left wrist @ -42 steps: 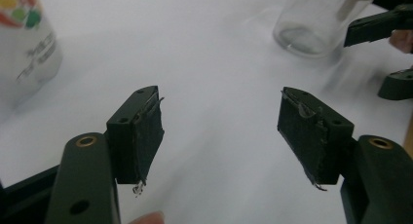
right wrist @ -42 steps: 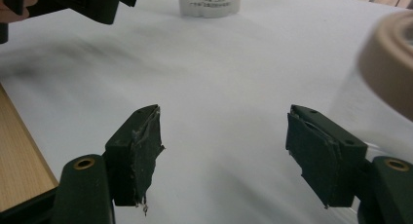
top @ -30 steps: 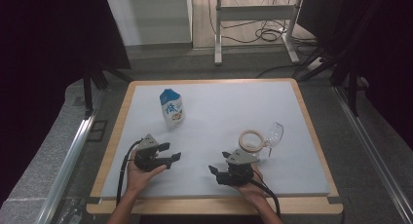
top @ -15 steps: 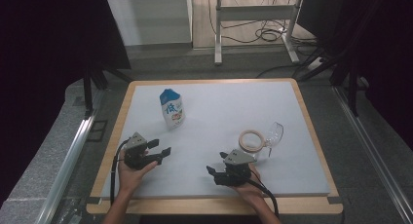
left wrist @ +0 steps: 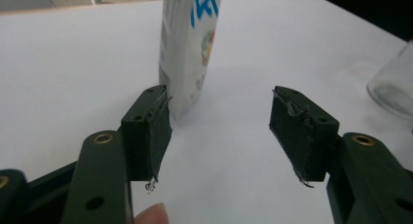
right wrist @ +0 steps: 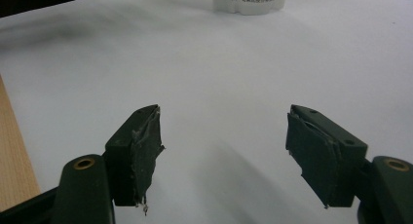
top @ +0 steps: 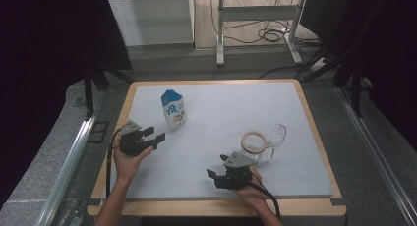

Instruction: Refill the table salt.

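My left gripper (top: 152, 136) jaws, just been closing, gape empty near the milk carton (top: 172, 109); right gripper (top: 215, 176) gapes empty.

"低" on milk carton (top: 172, 111), "250" on its base
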Available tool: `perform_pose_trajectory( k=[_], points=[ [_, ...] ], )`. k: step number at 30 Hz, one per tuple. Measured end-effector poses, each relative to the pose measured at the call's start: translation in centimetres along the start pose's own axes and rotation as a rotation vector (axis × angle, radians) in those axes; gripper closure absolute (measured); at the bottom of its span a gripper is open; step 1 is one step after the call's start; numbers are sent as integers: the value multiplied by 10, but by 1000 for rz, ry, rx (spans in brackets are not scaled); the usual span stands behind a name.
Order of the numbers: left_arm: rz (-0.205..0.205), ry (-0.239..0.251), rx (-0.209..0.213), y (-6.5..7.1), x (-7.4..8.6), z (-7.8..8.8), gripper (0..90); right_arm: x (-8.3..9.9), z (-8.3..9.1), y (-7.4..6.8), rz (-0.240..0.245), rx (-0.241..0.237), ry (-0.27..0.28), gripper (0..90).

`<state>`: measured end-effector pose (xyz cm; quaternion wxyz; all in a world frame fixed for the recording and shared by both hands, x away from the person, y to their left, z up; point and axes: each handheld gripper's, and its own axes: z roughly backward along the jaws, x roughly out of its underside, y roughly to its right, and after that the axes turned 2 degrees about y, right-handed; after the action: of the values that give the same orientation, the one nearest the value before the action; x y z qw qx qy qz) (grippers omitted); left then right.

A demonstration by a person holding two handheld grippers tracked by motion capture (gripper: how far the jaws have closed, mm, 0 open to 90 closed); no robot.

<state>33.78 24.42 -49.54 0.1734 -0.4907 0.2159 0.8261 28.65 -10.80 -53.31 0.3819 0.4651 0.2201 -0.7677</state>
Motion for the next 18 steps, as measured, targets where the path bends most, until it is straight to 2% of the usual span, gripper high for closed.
perform_pose_trajectory(
  k=[5,9,14,16,18],
  points=[
    [-5,5,15,-6,-20,-13,400,0,1,0,0,2,1,295],
    [-18,6,-6,-10,-32,-22,419,0,3,2,-6,3,3,295],
    [-13,18,0,-15,-46,-31,468,0,4,3,-5,8,0,295],
    [-7,26,15,-15,-50,-34,493,0,5,2,-5,7,0,295],
    [-15,26,13,-14,-53,-36,525,1,5,2,-1,7,-3,295]
  ],
)
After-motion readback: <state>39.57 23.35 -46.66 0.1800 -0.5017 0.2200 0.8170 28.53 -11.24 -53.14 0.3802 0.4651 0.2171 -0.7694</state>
